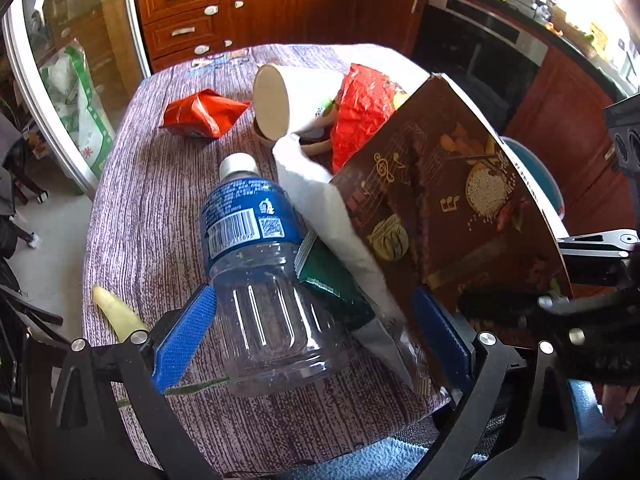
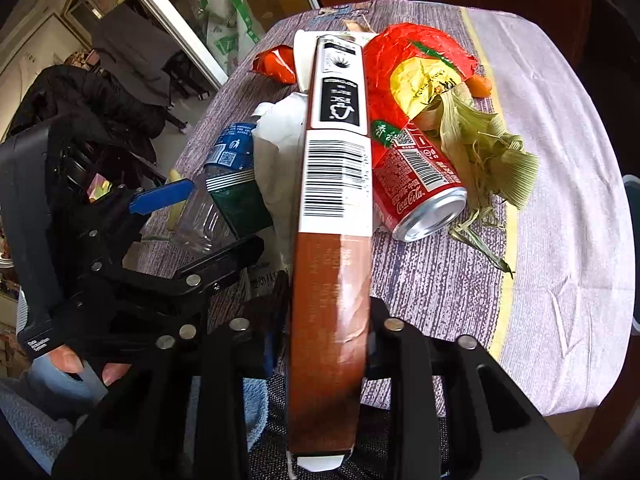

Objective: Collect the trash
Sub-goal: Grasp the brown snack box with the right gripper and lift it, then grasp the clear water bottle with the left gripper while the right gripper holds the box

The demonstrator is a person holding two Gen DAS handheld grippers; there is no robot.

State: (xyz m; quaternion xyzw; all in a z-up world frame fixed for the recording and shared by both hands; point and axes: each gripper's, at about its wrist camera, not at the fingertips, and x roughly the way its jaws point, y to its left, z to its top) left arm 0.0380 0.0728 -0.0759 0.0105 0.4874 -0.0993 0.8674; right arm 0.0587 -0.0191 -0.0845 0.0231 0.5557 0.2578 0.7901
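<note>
A kitchen tabletop (image 2: 560, 184) covered by a grey-purple striped cloth, with trash piled on it, seen from two handheld grippers.

Nearest in the right wrist view, the right claw (image 2: 328, 332) is clamped on a flat brown cardboard box (image 2: 328, 280) held on edge, its narrow side with a white barcode label facing the camera. In the left wrist view the same box shows its broad brown face printed with gold music notes, standing just right of the left claw (image 1: 312, 332).

The left claw has its blue-padded fingers (image 1: 184, 336) spread apart around the base of a clear plastic bottle (image 1: 260, 264) lying on its side, blue label and white cap pointing away. Whether the pads touch the bottle cannot be told. Between bottle and box lie a dark green foil packet (image 1: 332, 276) and a crumpled white tissue (image 1: 320, 200). A pale yellowish peel (image 1: 116, 312) lies near the left edge of the tabletop.

Right of the box, a red Coca-Cola can (image 2: 420, 188) lies on its side, touching green corn husks (image 2: 492, 156).

Farther back sit a large red crinkled wrapper (image 2: 404, 64), a white paper cup (image 1: 288, 100) tipped over, and a small orange-red snack bag (image 1: 200, 114) on its own.

Beyond the tabletop stand brown wooden cabinets (image 1: 256, 4) and a built-in oven (image 1: 476, 44)
</note>
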